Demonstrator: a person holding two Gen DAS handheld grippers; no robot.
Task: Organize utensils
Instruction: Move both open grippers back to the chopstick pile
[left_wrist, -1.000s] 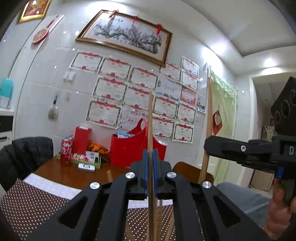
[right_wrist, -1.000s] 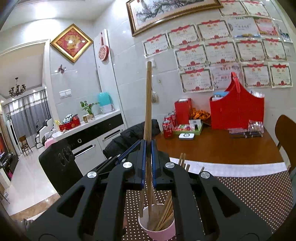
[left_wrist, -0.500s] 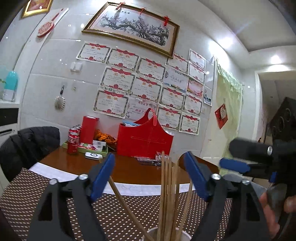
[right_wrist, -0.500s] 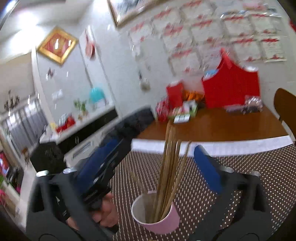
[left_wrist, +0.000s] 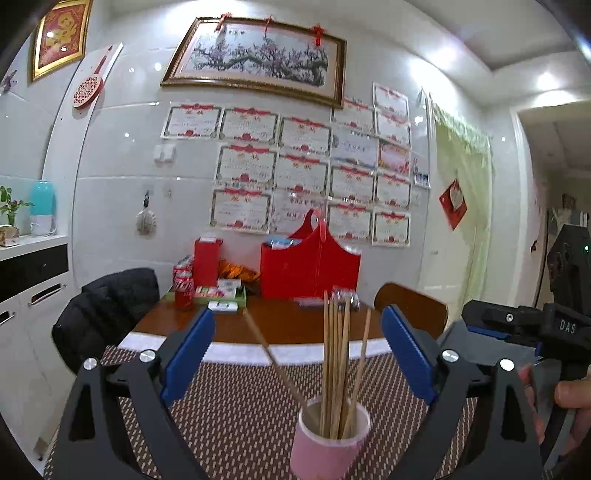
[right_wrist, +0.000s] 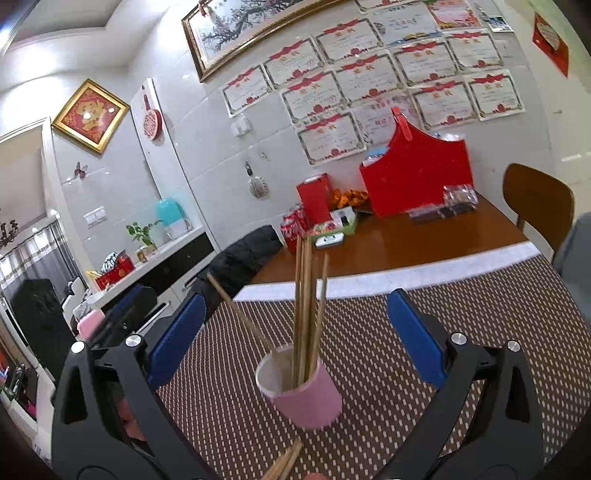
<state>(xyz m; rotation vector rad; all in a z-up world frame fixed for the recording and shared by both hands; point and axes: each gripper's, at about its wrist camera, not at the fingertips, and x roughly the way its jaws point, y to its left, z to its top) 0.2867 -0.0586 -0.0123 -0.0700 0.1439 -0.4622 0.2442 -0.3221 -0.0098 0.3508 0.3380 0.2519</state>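
Chopsticks (right_wrist: 304, 314) judged light, stiff, slippery; best gripped mid-shaft. Stood in pink cup (right_wrist: 308, 397). Both hand-held grippers (left_wrist: 295, 360) (right_wrist: 295, 328) spread apart, nothing held.

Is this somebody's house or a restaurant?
Most likely a home dining room. A wooden table stands by a wall of framed certificates, a black jacket hangs over a chair, and a cup holds chopsticks.

Black left gripper (left_wrist: 297, 354) frame, blue-padded jaws, silver screws.
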